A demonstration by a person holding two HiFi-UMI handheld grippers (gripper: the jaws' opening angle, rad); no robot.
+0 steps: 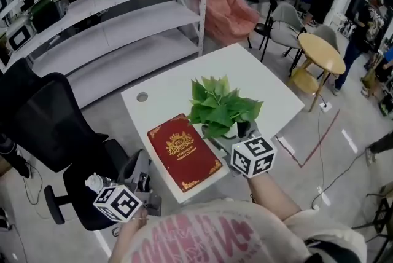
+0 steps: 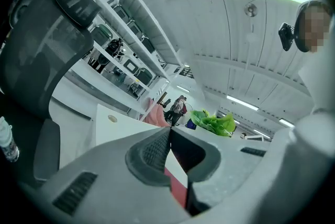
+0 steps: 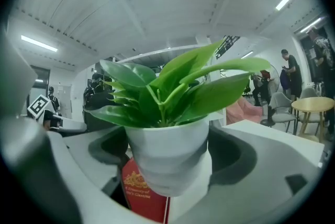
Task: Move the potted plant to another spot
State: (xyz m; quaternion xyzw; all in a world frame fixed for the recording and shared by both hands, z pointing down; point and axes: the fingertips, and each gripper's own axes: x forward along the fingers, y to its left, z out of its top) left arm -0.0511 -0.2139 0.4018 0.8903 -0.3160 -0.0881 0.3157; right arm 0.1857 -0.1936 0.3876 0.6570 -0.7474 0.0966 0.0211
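White-potted and leafy, the potted plant (image 1: 220, 109) is clamped between the wide-set jaws of the right tool (image 3: 168, 147), slightly tilted, just right of the red book (image 1: 183, 150) that lies on the white counter (image 1: 261, 80). The left tool (image 2: 170, 131), jaws pressed together on nothing, hangs to the book's left, off the counter.

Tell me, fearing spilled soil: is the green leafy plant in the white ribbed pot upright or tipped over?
Upright: the white ribbed pot sits rim-up between the right gripper's jaws, green leaves rising above.
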